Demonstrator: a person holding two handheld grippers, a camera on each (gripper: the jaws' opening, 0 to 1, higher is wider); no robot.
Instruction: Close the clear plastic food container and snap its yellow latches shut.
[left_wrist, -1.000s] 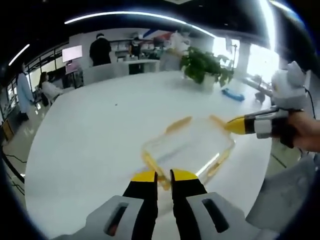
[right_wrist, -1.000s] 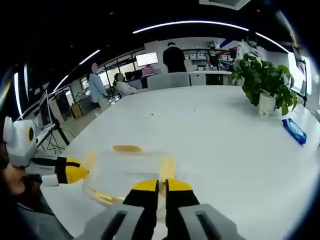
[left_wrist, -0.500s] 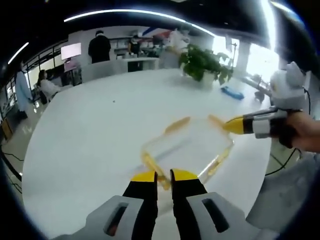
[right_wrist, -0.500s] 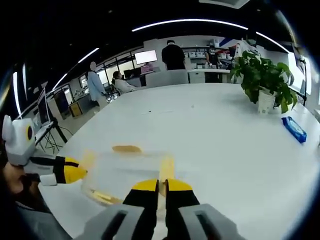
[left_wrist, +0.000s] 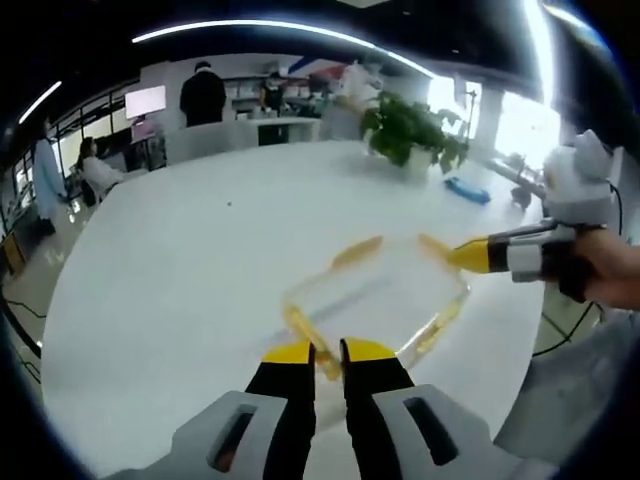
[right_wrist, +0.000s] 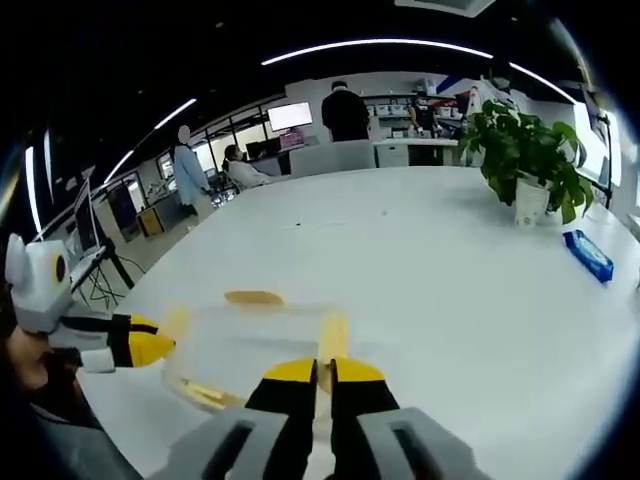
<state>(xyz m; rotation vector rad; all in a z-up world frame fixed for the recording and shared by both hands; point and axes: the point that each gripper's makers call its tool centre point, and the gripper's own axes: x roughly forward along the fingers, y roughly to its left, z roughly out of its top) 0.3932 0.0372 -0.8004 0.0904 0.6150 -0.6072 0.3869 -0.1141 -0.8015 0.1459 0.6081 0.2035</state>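
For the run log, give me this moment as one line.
left gripper: shut at latch | right gripper: shut at latch | container: lid on | table

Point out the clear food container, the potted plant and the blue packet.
clear food container (left_wrist: 375, 290), left gripper view, on its transparent lid.
potted plant (right_wrist: 524, 150), right gripper view, on its leaves.
blue packet (right_wrist: 589, 257), right gripper view, on its top face.

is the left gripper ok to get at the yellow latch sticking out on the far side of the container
Probably yes: the left gripper sits at the container's near edge, and the far latch lies open on bare table, nothing between but the container itself.
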